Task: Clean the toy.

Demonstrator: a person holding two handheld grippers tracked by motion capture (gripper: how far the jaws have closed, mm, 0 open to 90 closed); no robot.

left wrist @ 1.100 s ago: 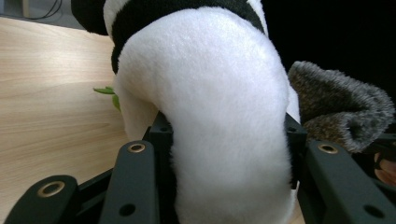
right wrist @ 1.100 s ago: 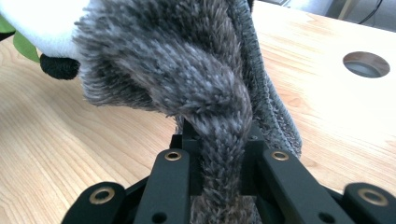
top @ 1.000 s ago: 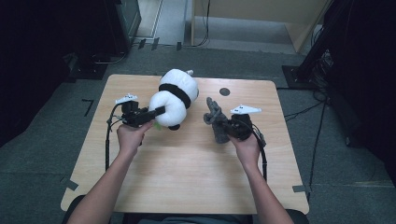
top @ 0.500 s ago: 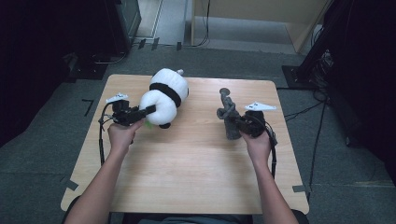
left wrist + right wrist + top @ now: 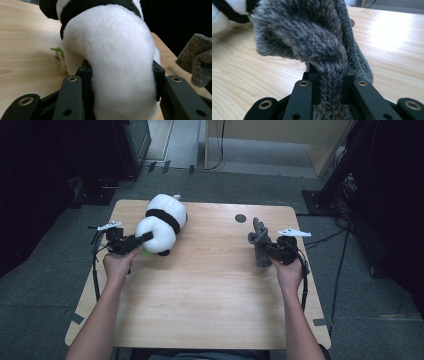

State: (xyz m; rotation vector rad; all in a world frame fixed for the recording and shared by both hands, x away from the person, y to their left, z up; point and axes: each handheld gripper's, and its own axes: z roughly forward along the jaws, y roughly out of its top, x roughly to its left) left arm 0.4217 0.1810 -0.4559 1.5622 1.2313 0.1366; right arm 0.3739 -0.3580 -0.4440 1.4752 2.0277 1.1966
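Observation:
A white plush panda [image 5: 162,221] with a black band lies at the table's back left. My left gripper [image 5: 146,238] is shut on its white lower end, and in the left gripper view the plush panda [image 5: 117,55] bulges between the two jaws. A small green leaf [image 5: 57,49] pokes out beside it. At the right, my right gripper [image 5: 264,251] is shut on a grey knitted toy [image 5: 259,245] that stands up from the tabletop. In the right gripper view the grey knitted toy [image 5: 317,42] is pinched narrow between the jaws.
The wooden table [image 5: 210,310] has bare board between and in front of the two hands. A dark round hole [image 5: 240,218] sits near the back edge. Cables trail from both grippers. Dark stands and equipment flank the table on the grey floor.
Both hands have moved apart: the left gripper carried the panda leftward, and the right gripper carried the grey toy rightward. The middle of the table has opened up.

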